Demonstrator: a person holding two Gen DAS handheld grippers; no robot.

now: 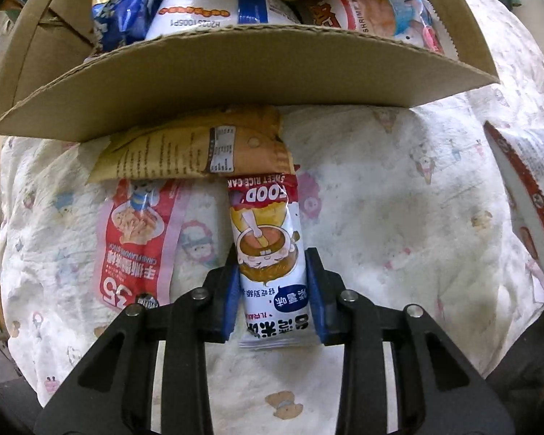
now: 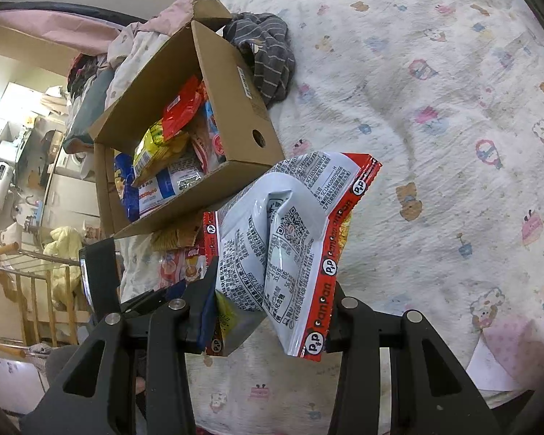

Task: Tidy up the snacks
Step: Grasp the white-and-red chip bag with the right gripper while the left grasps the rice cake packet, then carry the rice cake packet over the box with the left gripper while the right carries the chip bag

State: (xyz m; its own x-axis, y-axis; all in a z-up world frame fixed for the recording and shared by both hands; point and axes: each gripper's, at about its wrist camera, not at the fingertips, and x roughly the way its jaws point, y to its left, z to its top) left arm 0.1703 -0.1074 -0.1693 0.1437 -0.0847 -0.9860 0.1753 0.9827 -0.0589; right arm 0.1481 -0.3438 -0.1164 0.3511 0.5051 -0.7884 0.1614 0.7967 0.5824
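Observation:
My left gripper (image 1: 273,297) points down at the bed and is shut on a long white sweet rice cake packet (image 1: 264,239), its blue pads pressing both sides. A red-and-pink snack bag (image 1: 137,239) lies just left of it. A tan snack bag (image 1: 196,152) lies above both, half under the flap of the cardboard box (image 1: 235,72), which holds several snack bags. My right gripper (image 2: 268,311) is shut on a crumpled white bag with a red border (image 2: 286,232), held above the sheet to the right of the box (image 2: 235,108).
A cartoon-print bedsheet (image 2: 435,108) covers the bed. A grey striped cloth (image 2: 268,58) lies behind the box. Pink bedding (image 2: 152,32) is piled at the far side. A wooden rail (image 2: 25,264) and room clutter sit beyond the left bed edge.

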